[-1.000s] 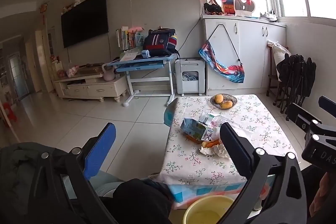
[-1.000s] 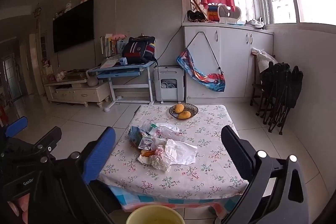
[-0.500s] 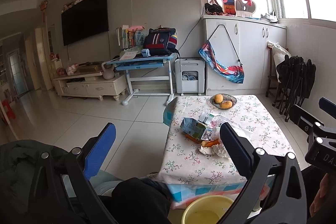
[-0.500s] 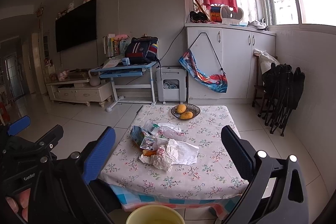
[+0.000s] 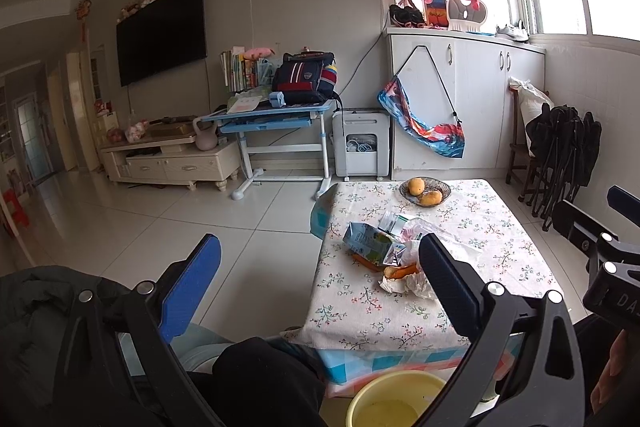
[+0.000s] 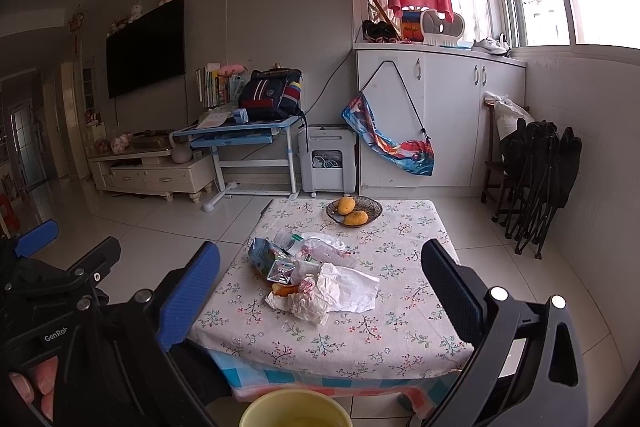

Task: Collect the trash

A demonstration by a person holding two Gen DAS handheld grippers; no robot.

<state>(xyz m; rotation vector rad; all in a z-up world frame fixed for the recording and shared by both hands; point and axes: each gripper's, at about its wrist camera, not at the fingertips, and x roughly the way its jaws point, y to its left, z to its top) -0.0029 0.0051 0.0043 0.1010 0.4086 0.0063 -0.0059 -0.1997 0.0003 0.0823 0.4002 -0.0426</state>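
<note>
A heap of trash lies mid-table on the floral cloth: a blue-green carton (image 6: 267, 259), a clear plastic bottle (image 6: 294, 239), crumpled white paper (image 6: 338, 289) and an orange peel scrap (image 6: 285, 289). The left wrist view shows the same carton (image 5: 366, 245) and crumpled paper (image 5: 408, 281). A yellow bin (image 6: 294, 409) stands on the floor below the table's near edge, also in the left view as the bin (image 5: 394, 401). My left gripper (image 5: 320, 279) and right gripper (image 6: 320, 281) are both open, empty, held short of the table.
A low table (image 6: 400, 327) carries a dark bowl (image 6: 370, 206) holding two mangoes at its far end. Folded black chairs (image 6: 536, 171) lean by the right wall. A blue desk (image 6: 240, 129), a white appliance (image 6: 326, 157) and a TV cabinet (image 6: 152, 173) line the back.
Both views have tilted slightly upward and shifted a little; the trash, bin and bowl stay put, and both grippers remain open.
</note>
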